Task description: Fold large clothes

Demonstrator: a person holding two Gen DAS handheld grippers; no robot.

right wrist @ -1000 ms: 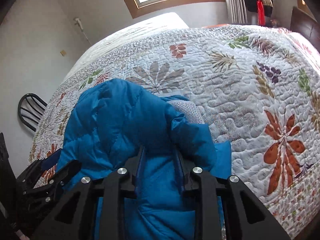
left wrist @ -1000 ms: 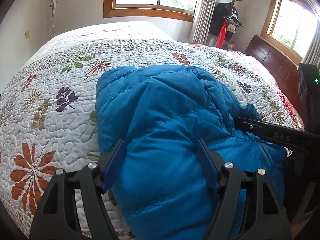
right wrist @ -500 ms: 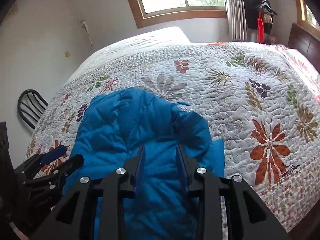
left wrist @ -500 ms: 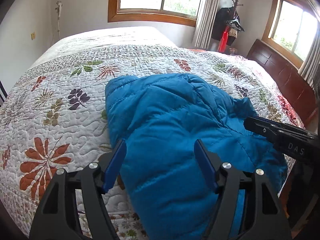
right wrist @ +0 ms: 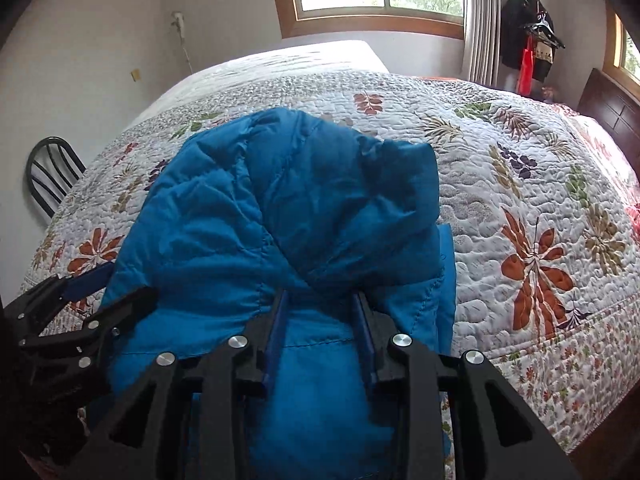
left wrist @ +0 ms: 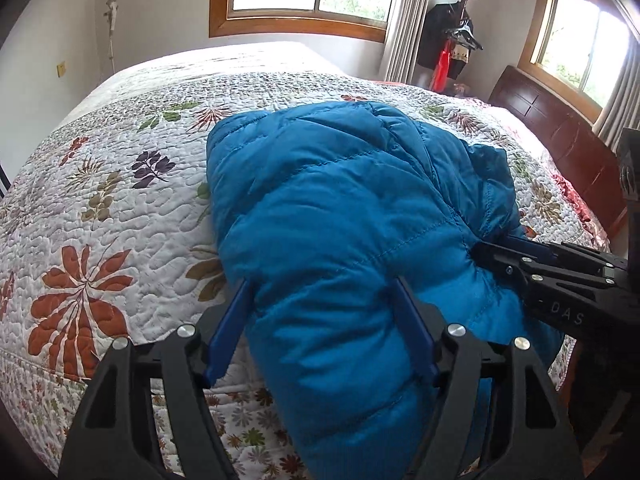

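A blue quilted puffer jacket [left wrist: 344, 216] lies bunched on the bed's near edge and hangs over the side; it also shows in the right wrist view [right wrist: 280, 208]. My left gripper [left wrist: 324, 300] straddles a thick fold of the jacket's left part, jaws wide, pressed into the padding. My right gripper [right wrist: 320, 312] is closed on a fold at the jacket's right part. Each gripper shows in the other view: the right [left wrist: 492, 252], the left [right wrist: 120, 284].
The bed carries a white floral quilt [left wrist: 120, 200]. A dark wooden headboard [left wrist: 560, 136] stands at the right. A coat rack [left wrist: 456, 40] stands by the window corner. A black chair [right wrist: 48, 176] stands beyond the bed's left side.
Both grippers have pulled back toward the bed's near edge and drawn the jacket with them. The jacket now hangs further over the side.
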